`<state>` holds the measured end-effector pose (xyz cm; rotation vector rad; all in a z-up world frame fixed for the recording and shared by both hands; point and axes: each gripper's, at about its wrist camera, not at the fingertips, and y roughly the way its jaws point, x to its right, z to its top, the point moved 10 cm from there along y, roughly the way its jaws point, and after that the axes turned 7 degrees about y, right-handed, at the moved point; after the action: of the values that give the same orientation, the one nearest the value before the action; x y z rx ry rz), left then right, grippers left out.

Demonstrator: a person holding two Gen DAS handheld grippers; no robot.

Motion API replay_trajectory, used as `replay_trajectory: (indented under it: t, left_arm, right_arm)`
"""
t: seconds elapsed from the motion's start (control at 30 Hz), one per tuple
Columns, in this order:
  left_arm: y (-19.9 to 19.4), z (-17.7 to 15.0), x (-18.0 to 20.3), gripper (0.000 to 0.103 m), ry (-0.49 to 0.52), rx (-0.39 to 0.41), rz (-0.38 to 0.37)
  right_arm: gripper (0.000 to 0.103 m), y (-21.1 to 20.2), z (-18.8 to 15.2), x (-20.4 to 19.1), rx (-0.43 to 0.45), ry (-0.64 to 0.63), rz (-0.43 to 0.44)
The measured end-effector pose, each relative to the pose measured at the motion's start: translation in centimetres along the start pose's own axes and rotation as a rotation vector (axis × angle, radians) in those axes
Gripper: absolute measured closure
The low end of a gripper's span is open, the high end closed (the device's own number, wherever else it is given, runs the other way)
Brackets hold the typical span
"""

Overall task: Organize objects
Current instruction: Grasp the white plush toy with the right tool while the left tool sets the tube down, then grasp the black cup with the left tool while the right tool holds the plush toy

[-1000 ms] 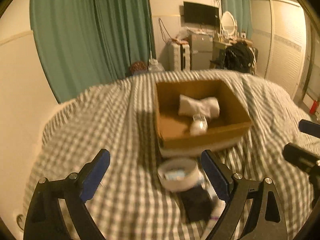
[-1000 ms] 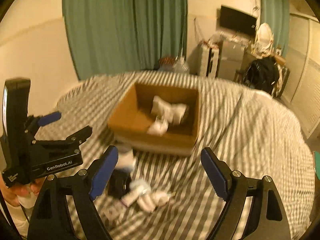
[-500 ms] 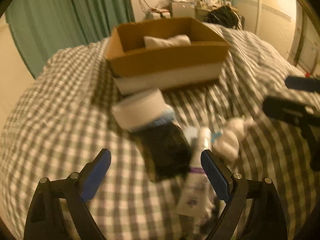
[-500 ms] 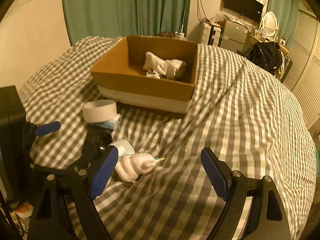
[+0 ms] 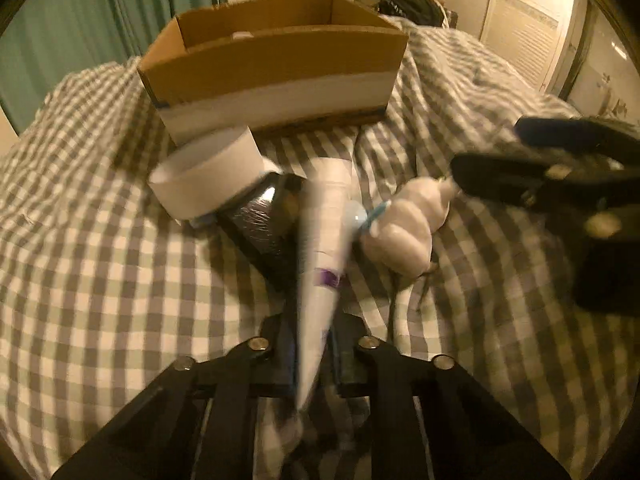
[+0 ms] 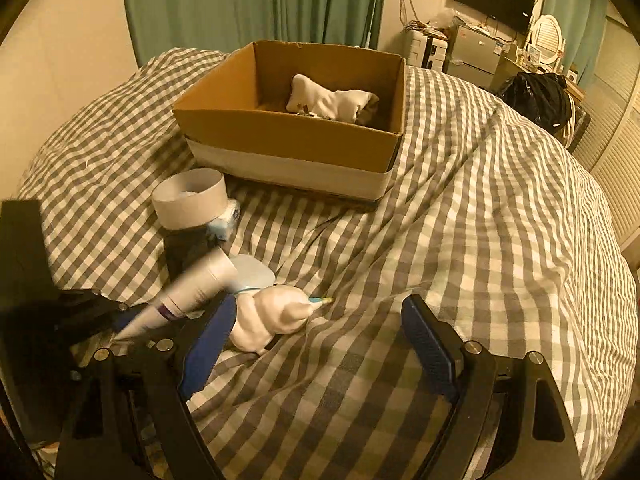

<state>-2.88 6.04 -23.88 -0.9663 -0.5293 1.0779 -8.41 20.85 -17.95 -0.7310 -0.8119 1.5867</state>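
Item: tube [image 5: 320, 264], white with a purple band; half a second ago it lay on the bed inside my wide-open left gripper [image 5: 314, 354], which has now closed on its flat end, cap toward the box [image 5: 276, 60] at the far edge. Right gripper [image 6: 320, 344]: wide open, empty, beside the white bundle [image 6: 272, 316]. Judged: tube secured, box next.

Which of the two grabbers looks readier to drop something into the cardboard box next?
The left gripper: it is shut on the white tube, pointed toward the cardboard box. The right gripper is open and holds nothing, beside the rolled white socks.
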Motion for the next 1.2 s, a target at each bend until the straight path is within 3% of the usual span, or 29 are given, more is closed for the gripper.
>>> replay_trajectory:
  t: [0.27, 0.6, 0.73, 0.93, 1.0, 1.03, 1.07, 1.13, 1.2]
  left_arm:
    - [-3.5, 1.9, -2.7, 0.094, -0.025, 0.094, 0.027]
    - [-2.9, 1.2, -5.9, 0.098, -0.099, 0.074, 0.042]
    - [-2.4, 0.7, -5.6, 0.098, -0.090, 0.065, 0.023]
    - [-2.3, 0.6, -5.3, 0.096, -0.056, 0.069, 0.012]
    - [-2.1, 0.3, -5.4, 0.089, -0.052, 0.061, 0.019]
    - [-2.0, 0.1, -5.5, 0.077, -0.052, 0.054, 0.021]
    - [-1.8, 0.0, -5.5, 0.056, -0.051, 0.046, 0.021]
    - [-1.3, -0.5, -5.7, 0.032, -0.050, 0.033, 0.042]
    - [-0.7, -0.8, -5.6, 0.027, -0.038, 0.016, 0.048]
  right_arm:
    - [0.018, 2.4, -0.6, -2.5, -0.078, -0.069, 0.041]
    - [0.018, 6.7, -1.9, -4.2, -0.212, -0.114, 0.026]
    - [0.033, 7.0, -2.4, -4.3, -0.221, -0.143, -0.020]
    - [0.034, 6.2, -2.3, -4.1, -0.187, -0.125, -0.015]
    - [0.034, 5.5, -2.1, -4.0, -0.158, -0.116, -0.008]
    - [0.034, 5.1, -1.9, -3.9, -0.143, -0.105, -0.002]
    - [0.034, 4.6, -1.7, -3.7, -0.126, -0.088, 0.007]
    - [0.034, 4.0, -1.4, -3.4, -0.108, -0.068, 0.019]
    - [0.034, 3.9, -1.5, -3.5, -0.098, -0.059, 0.028]
